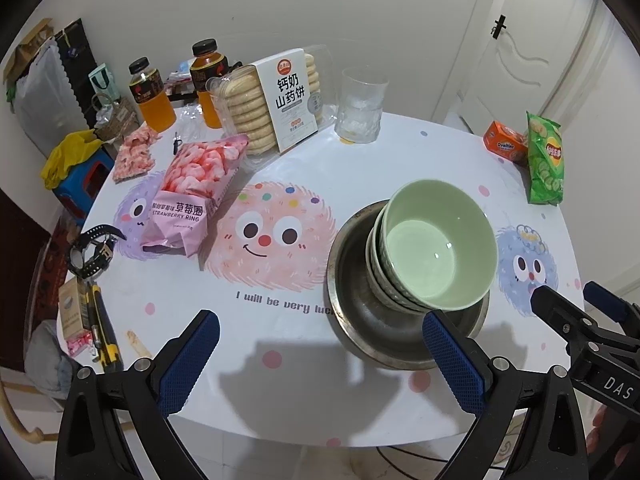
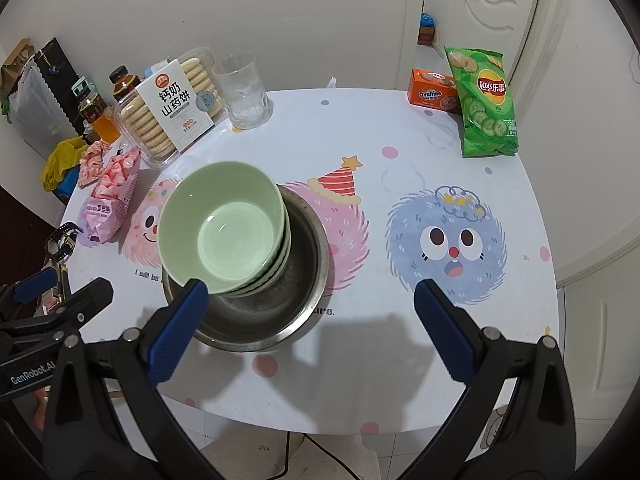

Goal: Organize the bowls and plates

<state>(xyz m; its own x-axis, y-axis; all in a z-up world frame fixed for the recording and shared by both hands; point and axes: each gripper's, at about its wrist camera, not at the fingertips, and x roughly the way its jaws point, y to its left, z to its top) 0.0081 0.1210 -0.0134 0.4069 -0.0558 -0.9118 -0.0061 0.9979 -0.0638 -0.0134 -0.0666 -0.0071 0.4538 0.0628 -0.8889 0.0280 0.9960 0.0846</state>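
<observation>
Two grippers hung over the near edge of the worktop [image 2: 360, 148], jaws of both spread wide and holding nothing. Left gripper [image 1: 320, 356]: bare patterned worktop lay between its blue pads. Its right pad overlapped the near rim of the metal bowl [image 1: 360, 320] in the left wrist view; contact could not be told. Right gripper [image 2: 310, 332]: its left pad stood in front of the same bowl's near rim, the rest of the gap over open worktop and shadow.

Just ahead of the left jaws, to their right, and ahead-left of the right jaws, sat the metal bowl, with a stack of green bowls [image 1: 436, 248] nested inside it, leaning toward one side of the metal rim.

Farther ahead of the left jaws: a pink strawberry ring bag [image 1: 192, 196], a biscuit pack [image 1: 276, 100], a clear glass [image 1: 362, 106], two orange drink bottles [image 1: 150, 94]. Far right of the right jaws: a green chip bag [image 2: 486, 104] beside an orange Ovaltine box [image 2: 430, 92]. A watch [image 1: 94, 250] lay at the worktop's left edge.
</observation>
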